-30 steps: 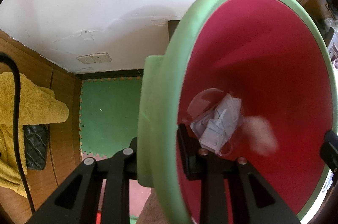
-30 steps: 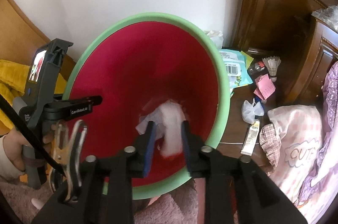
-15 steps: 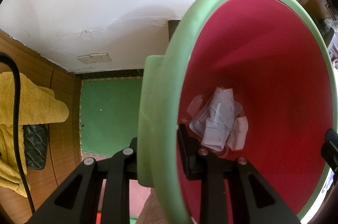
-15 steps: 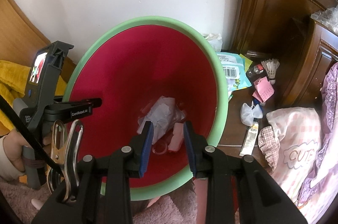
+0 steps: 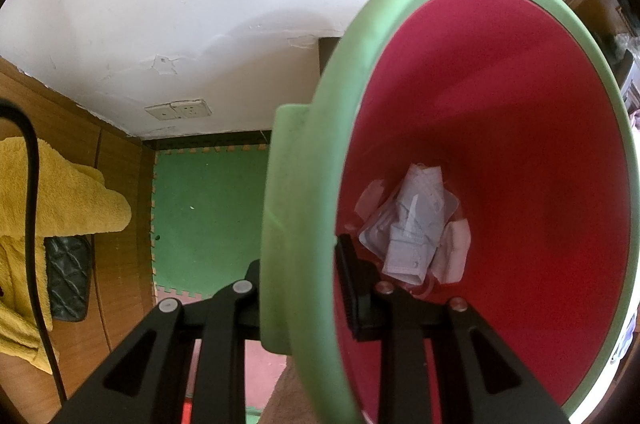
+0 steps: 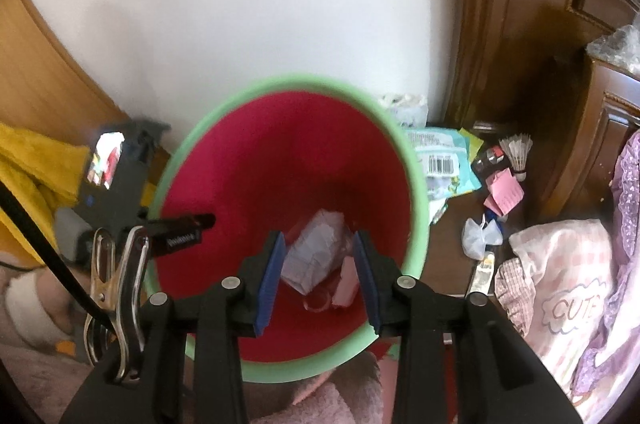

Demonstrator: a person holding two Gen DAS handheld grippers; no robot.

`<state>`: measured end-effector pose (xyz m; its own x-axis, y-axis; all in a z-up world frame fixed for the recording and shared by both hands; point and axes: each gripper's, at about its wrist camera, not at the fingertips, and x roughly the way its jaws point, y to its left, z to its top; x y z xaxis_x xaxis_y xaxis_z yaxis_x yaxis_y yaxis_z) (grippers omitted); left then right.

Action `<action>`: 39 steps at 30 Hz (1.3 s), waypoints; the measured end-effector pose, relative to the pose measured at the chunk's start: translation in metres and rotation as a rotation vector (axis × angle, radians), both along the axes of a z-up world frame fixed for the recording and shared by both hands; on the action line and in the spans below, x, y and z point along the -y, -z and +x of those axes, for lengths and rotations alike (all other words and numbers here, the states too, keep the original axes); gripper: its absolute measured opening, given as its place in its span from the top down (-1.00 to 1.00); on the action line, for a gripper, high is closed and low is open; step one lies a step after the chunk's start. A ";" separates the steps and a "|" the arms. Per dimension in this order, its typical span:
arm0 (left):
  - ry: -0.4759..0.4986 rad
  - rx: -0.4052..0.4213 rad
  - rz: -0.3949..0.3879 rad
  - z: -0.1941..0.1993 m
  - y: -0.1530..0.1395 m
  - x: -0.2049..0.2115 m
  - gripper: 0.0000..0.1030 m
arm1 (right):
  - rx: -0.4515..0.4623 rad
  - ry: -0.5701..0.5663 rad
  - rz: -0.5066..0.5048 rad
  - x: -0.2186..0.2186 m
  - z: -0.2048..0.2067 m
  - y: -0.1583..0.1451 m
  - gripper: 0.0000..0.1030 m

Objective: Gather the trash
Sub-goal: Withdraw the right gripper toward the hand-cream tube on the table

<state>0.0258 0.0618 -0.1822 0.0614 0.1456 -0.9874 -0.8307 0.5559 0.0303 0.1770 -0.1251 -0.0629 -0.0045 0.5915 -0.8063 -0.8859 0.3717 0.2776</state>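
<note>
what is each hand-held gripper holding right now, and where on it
Left hand-held gripper: clamped on the bin's green rim. Right hand-held gripper: opening, nothing held.

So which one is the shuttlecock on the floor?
Find the red bin with the green rim. To its right, trash lies on the dark floor by the wooden cabinet. The shuttlecock stands farthest right, above the pink paper: the only thing with white feathers.

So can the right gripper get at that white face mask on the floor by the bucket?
Probably yes: the right gripper is empty, its jaws opening, and the face mask lies uncovered right of the bucket.
</note>
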 end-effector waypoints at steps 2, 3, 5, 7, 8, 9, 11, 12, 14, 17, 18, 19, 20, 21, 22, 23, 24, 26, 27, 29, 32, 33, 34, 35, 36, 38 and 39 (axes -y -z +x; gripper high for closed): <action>0.000 0.001 0.000 0.000 0.000 0.000 0.52 | -0.004 0.029 0.015 0.006 0.008 -0.006 0.26; 0.000 0.001 0.000 0.000 0.000 0.000 0.52 | -0.004 0.043 0.020 0.009 0.011 -0.008 0.25; 0.000 0.001 0.000 -0.001 0.000 0.000 0.52 | -0.001 0.077 0.030 0.016 0.020 -0.013 0.25; -0.001 0.001 0.001 -0.001 0.000 0.000 0.53 | 0.005 0.098 0.034 0.020 0.027 -0.017 0.25; -0.002 0.001 0.001 -0.001 0.000 0.000 0.53 | 0.013 0.112 0.034 0.023 0.031 -0.019 0.24; -0.001 0.001 0.000 -0.001 0.000 0.000 0.53 | 0.018 0.121 0.034 0.025 0.034 -0.020 0.24; -0.001 0.001 0.000 -0.001 0.000 0.000 0.53 | 0.027 0.147 0.031 0.030 0.042 -0.022 0.24; -0.001 0.001 0.000 -0.001 0.000 0.000 0.53 | 0.029 0.158 0.030 0.032 0.045 -0.023 0.24; -0.001 0.001 0.000 -0.001 0.000 0.000 0.53 | 0.036 0.185 0.024 0.037 0.053 -0.022 0.24; -0.004 -0.001 0.001 0.000 0.000 0.001 0.53 | 0.049 0.225 0.003 0.046 0.065 -0.015 0.24; -0.005 -0.001 0.001 0.000 0.001 0.001 0.53 | 0.051 0.234 -0.002 0.048 0.068 -0.012 0.24; -0.007 -0.001 0.001 0.001 0.001 0.002 0.53 | 0.053 0.248 -0.011 0.051 0.072 -0.007 0.24; -0.007 -0.002 0.001 0.001 0.001 0.002 0.53 | 0.053 0.260 -0.020 0.055 0.076 -0.001 0.24; -0.007 -0.003 0.000 0.001 0.001 0.001 0.53 | 0.051 0.274 -0.035 0.058 0.080 0.007 0.24; -0.007 -0.004 0.000 -0.001 0.000 0.001 0.53 | 0.049 0.288 -0.052 0.061 0.084 0.014 0.24; -0.006 -0.005 -0.001 0.000 0.000 0.001 0.53 | 0.046 0.298 -0.066 0.063 0.086 0.020 0.24; -0.005 -0.008 -0.001 0.000 0.000 0.002 0.53 | 0.038 0.309 -0.086 0.066 0.090 0.031 0.24; -0.009 -0.007 -0.003 -0.001 0.000 0.002 0.53 | 0.022 0.329 -0.122 0.072 0.096 0.052 0.24; -0.012 -0.006 -0.004 -0.001 0.000 0.001 0.53 | 0.011 0.338 -0.139 0.076 0.099 0.061 0.24; -0.018 -0.006 -0.006 -0.002 0.000 0.001 0.53 | -0.011 0.352 -0.169 0.081 0.105 0.080 0.24; -0.029 -0.007 -0.004 -0.003 -0.001 0.000 0.53 | -0.037 0.371 -0.201 0.087 0.113 0.103 0.24; -0.033 -0.007 -0.003 -0.003 -0.001 0.001 0.53 | -0.044 0.375 -0.208 0.089 0.115 0.110 0.24; -0.036 -0.006 -0.004 -0.003 -0.001 0.001 0.53 | -0.052 0.381 -0.217 0.091 0.118 0.116 0.24; -0.040 -0.006 -0.005 -0.004 -0.001 0.001 0.53 | -0.064 0.386 -0.223 0.093 0.120 0.124 0.24; -0.045 -0.008 -0.005 -0.004 -0.001 0.000 0.53 | -0.074 0.390 -0.228 0.094 0.123 0.131 0.24; -0.049 -0.012 -0.004 -0.003 -0.001 0.001 0.53 | -0.084 0.393 -0.241 0.096 0.125 0.142 0.24; -0.051 -0.013 -0.004 -0.003 -0.001 0.001 0.53 | -0.087 0.392 -0.246 0.096 0.126 0.145 0.24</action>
<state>0.0227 0.0608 -0.1810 0.0411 0.1447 -0.9886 -0.8575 0.5129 0.0394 0.3029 -0.2212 -0.2083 0.1074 0.3537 -0.9292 -0.6426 0.7378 0.2066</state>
